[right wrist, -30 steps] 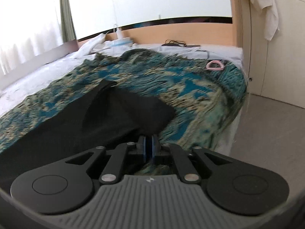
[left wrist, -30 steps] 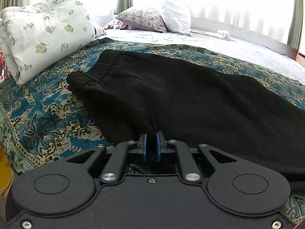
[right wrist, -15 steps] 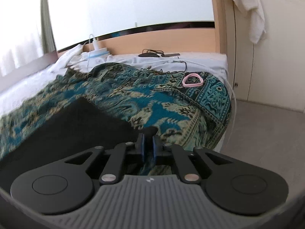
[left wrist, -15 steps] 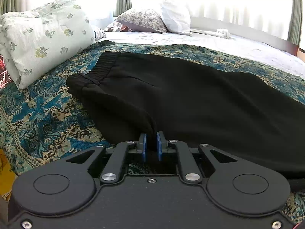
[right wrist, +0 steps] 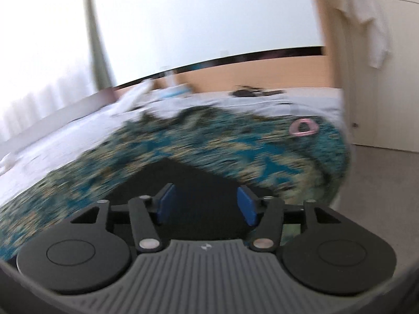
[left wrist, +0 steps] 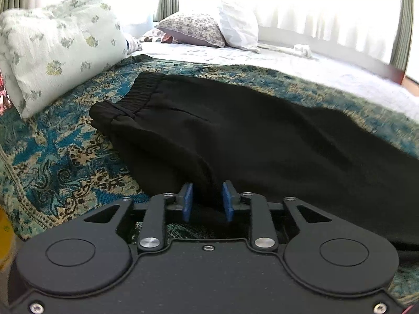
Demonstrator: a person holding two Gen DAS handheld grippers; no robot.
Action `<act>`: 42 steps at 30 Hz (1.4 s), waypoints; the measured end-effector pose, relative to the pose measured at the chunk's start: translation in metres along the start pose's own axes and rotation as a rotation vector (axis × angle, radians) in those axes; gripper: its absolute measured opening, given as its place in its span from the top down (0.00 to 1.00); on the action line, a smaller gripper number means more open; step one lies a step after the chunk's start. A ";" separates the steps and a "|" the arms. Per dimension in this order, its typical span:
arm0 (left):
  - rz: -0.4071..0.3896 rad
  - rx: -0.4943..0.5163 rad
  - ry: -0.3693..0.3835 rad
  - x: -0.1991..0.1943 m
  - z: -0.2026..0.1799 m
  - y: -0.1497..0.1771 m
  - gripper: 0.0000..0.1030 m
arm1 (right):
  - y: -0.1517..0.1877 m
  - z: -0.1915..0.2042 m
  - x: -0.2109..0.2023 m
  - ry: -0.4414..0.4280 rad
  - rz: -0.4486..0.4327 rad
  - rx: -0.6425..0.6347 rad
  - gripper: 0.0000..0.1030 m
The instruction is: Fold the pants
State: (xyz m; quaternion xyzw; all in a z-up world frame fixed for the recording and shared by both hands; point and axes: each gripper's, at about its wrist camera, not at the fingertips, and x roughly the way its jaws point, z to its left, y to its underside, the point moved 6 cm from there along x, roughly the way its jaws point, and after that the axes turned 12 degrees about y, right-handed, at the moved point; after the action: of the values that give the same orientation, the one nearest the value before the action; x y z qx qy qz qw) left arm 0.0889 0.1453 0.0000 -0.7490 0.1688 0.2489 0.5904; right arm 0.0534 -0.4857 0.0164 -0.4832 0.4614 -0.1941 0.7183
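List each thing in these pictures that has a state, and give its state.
left gripper: open, black fabric between its blue pads
right gripper: open wide, over the pants' end
black pants: flat on the bedspread, not yet folded crosswise
patterned bedspread: spread on the bed

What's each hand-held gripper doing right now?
Left hand-held gripper: open, black pants fabric between the jaws, not clamped.
Right hand-held gripper: open wide, holding nothing.

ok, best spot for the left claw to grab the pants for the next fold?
Probably the elastic waistband of the black pants, at its near corner. Come in low from the pillow side: the band lies flat, bunched thicker than the legs, its edge exposed on the bedspread.
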 end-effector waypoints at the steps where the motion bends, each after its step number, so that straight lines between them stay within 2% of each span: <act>1: -0.004 -0.019 0.022 -0.003 0.003 -0.002 0.69 | 0.005 0.012 -0.006 -0.028 -0.001 -0.028 0.28; 4: -0.031 -0.060 0.053 -0.016 0.013 -0.008 0.62 | 0.022 0.047 -0.023 -0.101 -0.009 -0.121 0.25; 9: -0.105 -0.102 0.036 -0.029 0.046 -0.027 0.59 | 0.058 0.102 -0.052 -0.184 -0.035 -0.259 0.20; 14: -0.097 -0.161 0.069 -0.013 0.075 -0.047 0.58 | 0.088 0.144 -0.073 -0.252 -0.032 -0.341 0.17; 16: -0.094 -0.171 0.069 -0.001 0.084 -0.054 0.46 | 0.095 0.152 -0.079 -0.260 -0.034 -0.363 0.16; 18: -0.059 -0.193 0.068 0.015 0.092 -0.058 0.44 | 0.099 0.159 -0.083 -0.255 -0.048 -0.389 0.15; 20: -0.035 -0.207 0.043 0.030 0.101 -0.058 0.55 | 0.102 0.161 -0.085 -0.245 -0.057 -0.411 0.15; 21: -0.021 -0.205 -0.002 0.037 0.106 -0.057 0.78 | 0.102 0.161 -0.084 -0.243 -0.053 -0.413 0.14; 22: -0.008 -0.201 -0.048 0.041 0.111 -0.056 0.90 | 0.102 0.161 -0.083 -0.241 -0.045 -0.413 0.14; 25: -0.021 -0.199 -0.057 0.046 0.120 -0.053 0.91 | 0.106 0.160 -0.077 -0.237 -0.009 -0.421 0.12; 29: -0.039 -0.030 -0.137 0.045 0.115 -0.056 0.91 | 0.112 0.165 -0.073 -0.219 0.006 -0.457 0.12; 31: -0.042 0.011 -0.152 0.045 0.111 -0.058 0.91 | 0.115 0.168 -0.076 -0.216 -0.003 -0.485 0.10; 36: -0.003 0.005 -0.147 0.053 0.116 -0.051 0.91 | 0.120 0.172 -0.083 -0.221 -0.038 -0.539 0.00; 42: -0.004 0.066 -0.171 0.057 0.110 -0.045 0.90 | 0.123 0.176 -0.081 -0.224 -0.027 -0.565 0.00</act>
State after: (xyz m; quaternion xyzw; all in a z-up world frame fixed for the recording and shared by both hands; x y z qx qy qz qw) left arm 0.1407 0.2655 -0.0162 -0.7055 0.1245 0.3050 0.6274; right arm 0.1419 -0.2803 -0.0336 -0.6883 0.4084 -0.0131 0.5994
